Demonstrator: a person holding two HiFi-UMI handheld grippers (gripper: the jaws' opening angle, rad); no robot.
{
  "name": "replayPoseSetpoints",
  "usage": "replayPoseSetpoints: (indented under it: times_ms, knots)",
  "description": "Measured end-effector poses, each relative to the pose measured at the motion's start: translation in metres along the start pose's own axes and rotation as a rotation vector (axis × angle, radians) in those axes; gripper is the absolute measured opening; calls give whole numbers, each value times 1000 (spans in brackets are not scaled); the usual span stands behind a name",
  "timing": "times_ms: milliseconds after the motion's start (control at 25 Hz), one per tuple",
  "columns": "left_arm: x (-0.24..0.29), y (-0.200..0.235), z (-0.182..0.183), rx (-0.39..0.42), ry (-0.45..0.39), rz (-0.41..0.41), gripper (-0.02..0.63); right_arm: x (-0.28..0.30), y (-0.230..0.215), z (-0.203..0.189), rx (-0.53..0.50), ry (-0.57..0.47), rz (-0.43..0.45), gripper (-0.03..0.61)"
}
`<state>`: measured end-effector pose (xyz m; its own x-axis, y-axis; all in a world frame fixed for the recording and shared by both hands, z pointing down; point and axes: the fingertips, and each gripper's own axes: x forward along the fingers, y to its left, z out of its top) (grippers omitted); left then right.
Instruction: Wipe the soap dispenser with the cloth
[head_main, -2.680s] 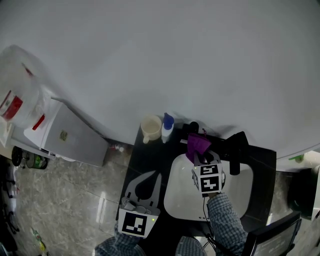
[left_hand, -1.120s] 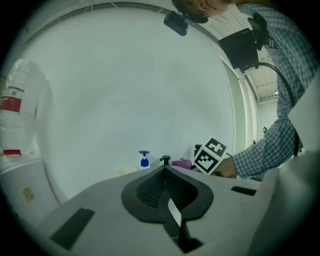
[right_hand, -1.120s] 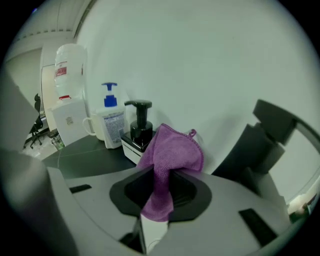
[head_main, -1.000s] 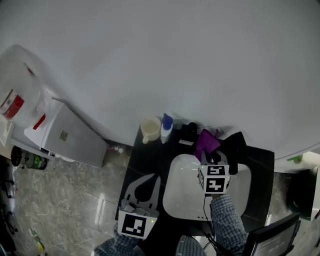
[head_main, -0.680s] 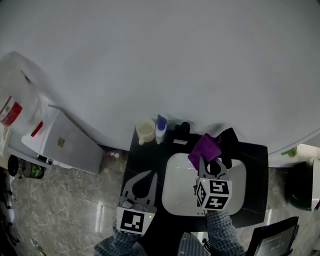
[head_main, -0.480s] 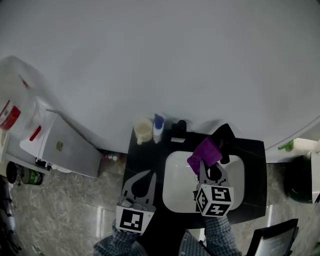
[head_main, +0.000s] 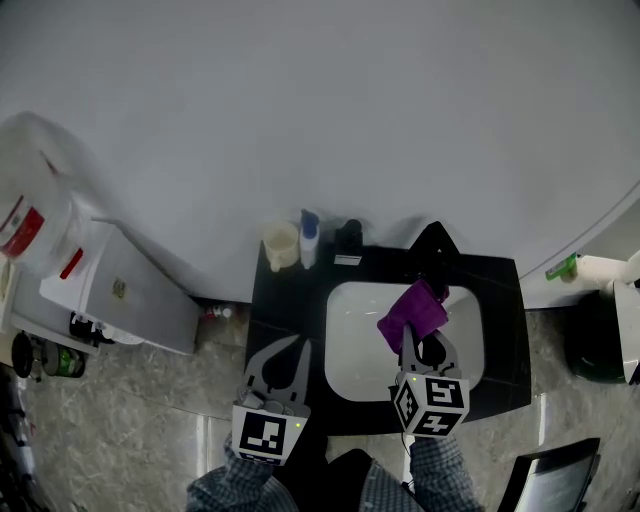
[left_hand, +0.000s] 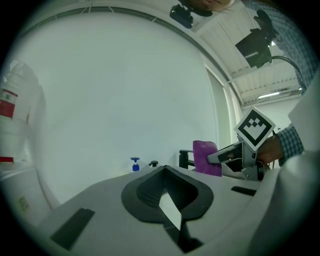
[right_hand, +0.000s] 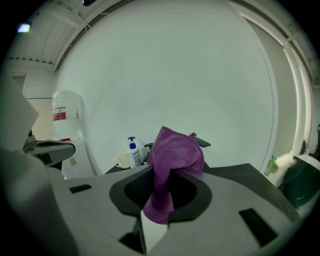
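Note:
The soap dispenser (head_main: 308, 238), a white bottle with a blue pump, stands at the back left of the black counter; it also shows small in the left gripper view (left_hand: 135, 164) and the right gripper view (right_hand: 132, 152). My right gripper (head_main: 421, 336) is shut on a purple cloth (head_main: 412, 313) and hovers over the white sink (head_main: 350, 325), well right of and nearer than the dispenser. The cloth (right_hand: 172, 160) sticks up out of the right gripper (right_hand: 157, 212). My left gripper (head_main: 291, 347) hangs at the counter's front left, shut on nothing (left_hand: 170, 212).
A cream cup (head_main: 281, 245) stands left of the dispenser, a black tap (head_main: 348, 238) to its right. A black object (head_main: 436, 250) sits behind the sink. A water jug (head_main: 30, 200) and white cabinet (head_main: 120, 290) are at left; a green bottle (head_main: 562, 267) at right.
My right gripper has drawn back with the cloth from the rear of the sink by the tap to over the basin. The left gripper has stayed put. The head view has shifted.

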<state>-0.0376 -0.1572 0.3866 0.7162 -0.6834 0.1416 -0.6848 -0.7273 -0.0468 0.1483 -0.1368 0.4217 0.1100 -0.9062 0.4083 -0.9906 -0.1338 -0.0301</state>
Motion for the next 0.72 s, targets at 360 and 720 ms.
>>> replayPoseSetpoints:
  times_ms: [360,720]
  knots:
    - [-47,-49,5,4,-4,26,2,-61,11,-12,-14,-45,69,78]
    - [-115,-142,6,17,-47,58,2,-167,-5,-59,-20,-73,134,78]
